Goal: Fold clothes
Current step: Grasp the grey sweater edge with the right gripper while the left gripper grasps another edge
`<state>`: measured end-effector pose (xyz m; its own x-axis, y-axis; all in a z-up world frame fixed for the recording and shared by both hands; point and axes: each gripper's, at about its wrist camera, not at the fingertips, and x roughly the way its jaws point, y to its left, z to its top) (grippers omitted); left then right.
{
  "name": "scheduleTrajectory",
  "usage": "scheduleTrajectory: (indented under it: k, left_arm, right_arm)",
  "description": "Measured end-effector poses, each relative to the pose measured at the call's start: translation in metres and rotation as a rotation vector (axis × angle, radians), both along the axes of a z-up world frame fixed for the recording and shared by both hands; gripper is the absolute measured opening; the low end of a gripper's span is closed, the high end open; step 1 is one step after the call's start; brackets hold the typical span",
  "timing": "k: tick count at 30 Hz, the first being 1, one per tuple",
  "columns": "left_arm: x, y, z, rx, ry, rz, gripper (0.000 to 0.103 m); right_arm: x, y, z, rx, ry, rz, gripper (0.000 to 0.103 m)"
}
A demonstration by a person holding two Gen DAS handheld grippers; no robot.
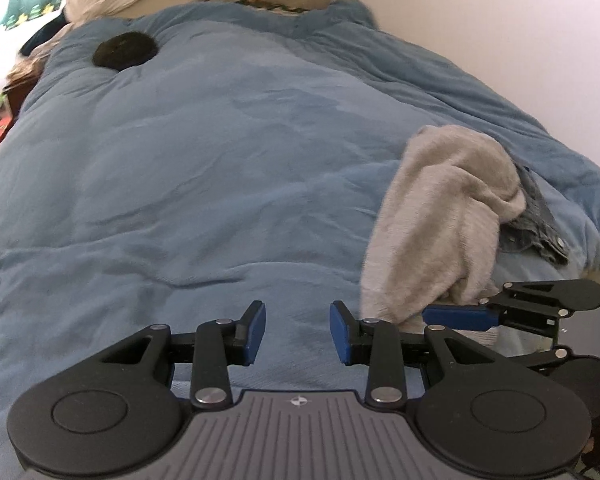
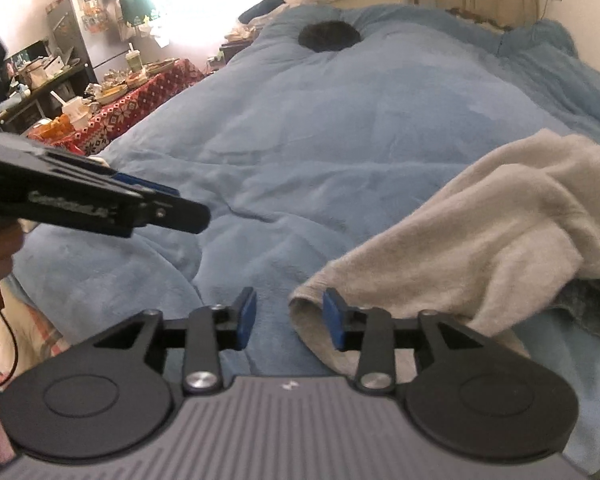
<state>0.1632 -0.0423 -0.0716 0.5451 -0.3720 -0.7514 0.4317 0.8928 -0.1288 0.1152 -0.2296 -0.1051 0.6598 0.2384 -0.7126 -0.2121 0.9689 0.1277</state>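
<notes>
Both the left gripper [image 1: 298,330] and right gripper [image 2: 290,318] hover with jaws spread and empty over the blue fleece blanket [image 1: 220,160], crumpled grey fleece garment [image 1: 440,216] at three o'clock

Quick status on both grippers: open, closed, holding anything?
Left gripper: open, nothing between its jaws, above the blue duvet.
Right gripper: open, holding nothing; grey garment edge lies by one finger.

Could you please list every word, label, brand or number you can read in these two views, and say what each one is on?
White lettering on the side of the left gripper, seen in the right wrist view: present, but too blurred to read.
Small white emblem on the grey body behind the right gripper: a mark, not text.
Similar emblem in the left wrist view: a symbol only.
Clutter on the patterned side table: any labels are too small to read.
</notes>
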Motion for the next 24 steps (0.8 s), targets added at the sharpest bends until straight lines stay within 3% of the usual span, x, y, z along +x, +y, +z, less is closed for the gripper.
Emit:
scheduleTrajectory:
  k: [7, 11, 13, 15, 19, 21, 24]
  left_arm:
    - [-0.002, -0.052, -0.013, 0.056, -0.027, -0.13, 0.034]
    - [-0.01, -0.094, -0.03, 0.192, -0.094, -0.245, 0.017]
    - [-0.013, -0.11, -0.037, 0.221, -0.099, -0.307, 0.015]
    - [-0.013, -0.124, -0.045, 0.21, -0.087, -0.37, 0.013]
    - [-0.008, -0.136, -0.055, 0.093, -0.053, -0.447, 0.013]
    - [-0.008, -0.144, -0.06, 0.124, -0.075, -0.455, 0.013]
    - [-0.014, -0.161, -0.068, 0.246, -0.191, -0.47, 0.012]
  right_arm:
    - [-0.022, -0.048, -0.005, -0.011, 0.022, -0.098, 0.046]
    - [-0.04, -0.083, -0.005, -0.026, 0.035, -0.176, 0.046]
    - [-0.043, -0.097, -0.006, -0.033, 0.038, -0.215, 0.046]
    - [-0.047, -0.112, -0.007, -0.039, 0.038, -0.252, 0.046]
    - [-0.054, -0.141, -0.006, -0.043, 0.039, -0.314, 0.046]
    - [-0.054, -0.153, -0.007, -0.037, 0.042, -0.34, 0.046]
    - [-0.056, -0.165, -0.009, -0.032, 0.041, -0.362, 0.046]
